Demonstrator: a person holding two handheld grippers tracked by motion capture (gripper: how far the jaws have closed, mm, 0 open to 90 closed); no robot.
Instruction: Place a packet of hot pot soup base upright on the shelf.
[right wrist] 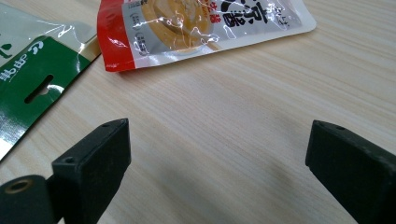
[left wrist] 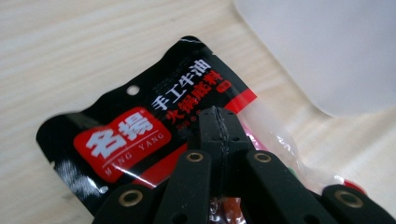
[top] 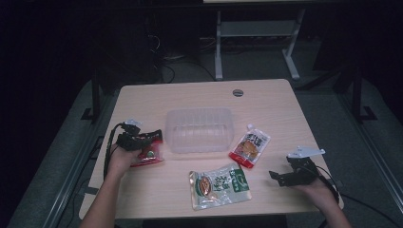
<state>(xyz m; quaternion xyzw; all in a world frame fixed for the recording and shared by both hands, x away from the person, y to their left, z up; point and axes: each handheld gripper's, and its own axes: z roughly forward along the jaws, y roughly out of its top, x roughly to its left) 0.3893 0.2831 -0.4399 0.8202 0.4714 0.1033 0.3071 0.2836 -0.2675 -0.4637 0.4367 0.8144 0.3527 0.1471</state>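
Clearly, the black-and-red hotpot seasoning packet (left wrist: pixel 140 135) is pinched by the left gripper (left wrist: pixel 218 122), whose 2 jaws are pressed together on the packet's clear lower part in the left gripper view. In the high view the same packet (top: pixel 151 154) is seen at the left of the wooden table (top: pixel 199 97), just beside the left gripper (top: pixel 142 138) and near the lower left corner of the clear plastic container (top: pixel 199 129). At the lower right of that view the right gripper (top: pixel 280 178) is held over bare wood, its jaws spread wide with nothing between them. An orange-and-red sauce pouch (top: pixel 250 147) is laid right of the container, and a green-and-clear packet (top: pixel 219 186) is laid below it at the frame's lower middle.
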